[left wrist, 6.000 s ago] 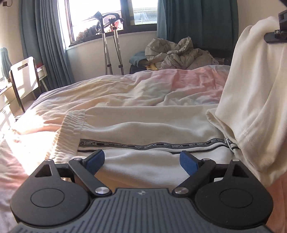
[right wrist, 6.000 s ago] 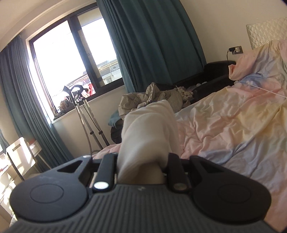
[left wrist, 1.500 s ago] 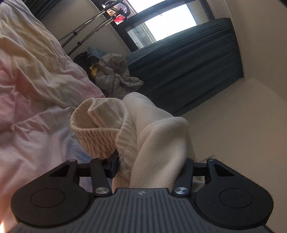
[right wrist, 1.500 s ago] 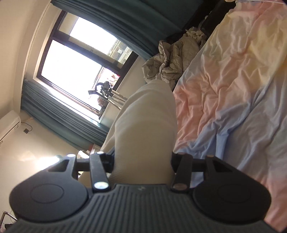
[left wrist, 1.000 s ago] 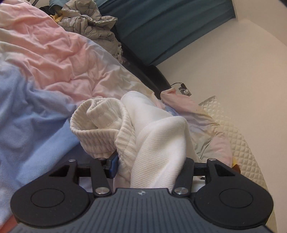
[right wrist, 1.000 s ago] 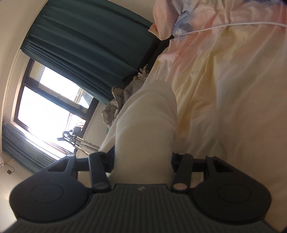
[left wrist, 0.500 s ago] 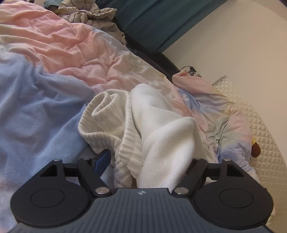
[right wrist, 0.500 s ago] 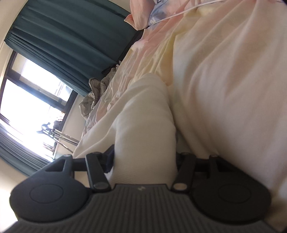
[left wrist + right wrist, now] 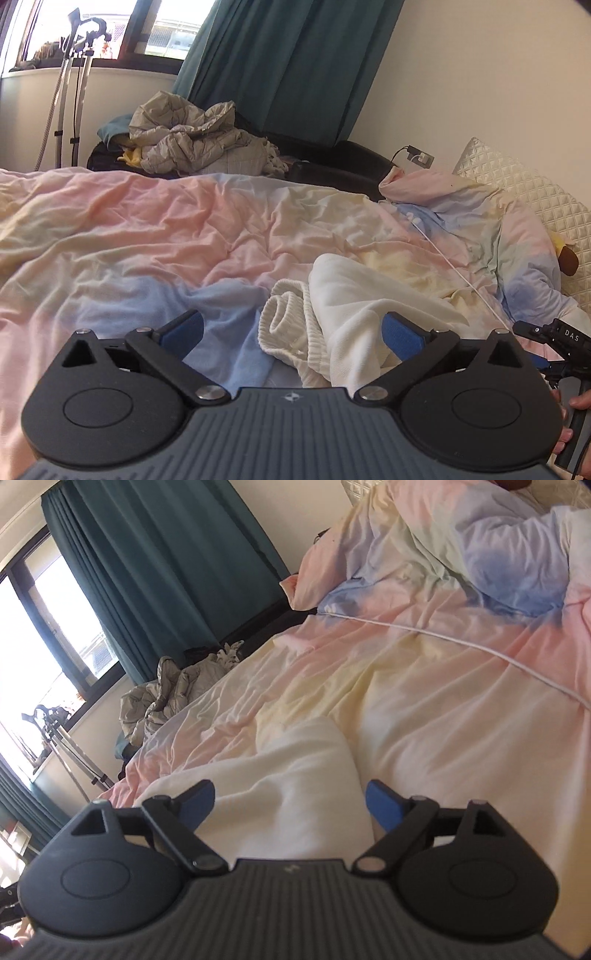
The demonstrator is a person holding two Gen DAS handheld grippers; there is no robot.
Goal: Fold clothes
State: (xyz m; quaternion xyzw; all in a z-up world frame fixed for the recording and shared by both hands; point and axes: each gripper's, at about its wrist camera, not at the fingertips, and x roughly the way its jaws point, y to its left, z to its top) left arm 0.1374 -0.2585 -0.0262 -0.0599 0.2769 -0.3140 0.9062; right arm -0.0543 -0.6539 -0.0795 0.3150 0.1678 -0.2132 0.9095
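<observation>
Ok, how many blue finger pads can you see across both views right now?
4. Two on the left hand-held gripper: one over the pastel duvet, one against the cream ribbed garment. Two on the right hand-held gripper, flanking the garment.

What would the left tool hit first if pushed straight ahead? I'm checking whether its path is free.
Probably the cream ribbed-cuff garment lying between the open left tool's blue pads; beyond it only the pastel duvet, though depth is unclear.
</observation>
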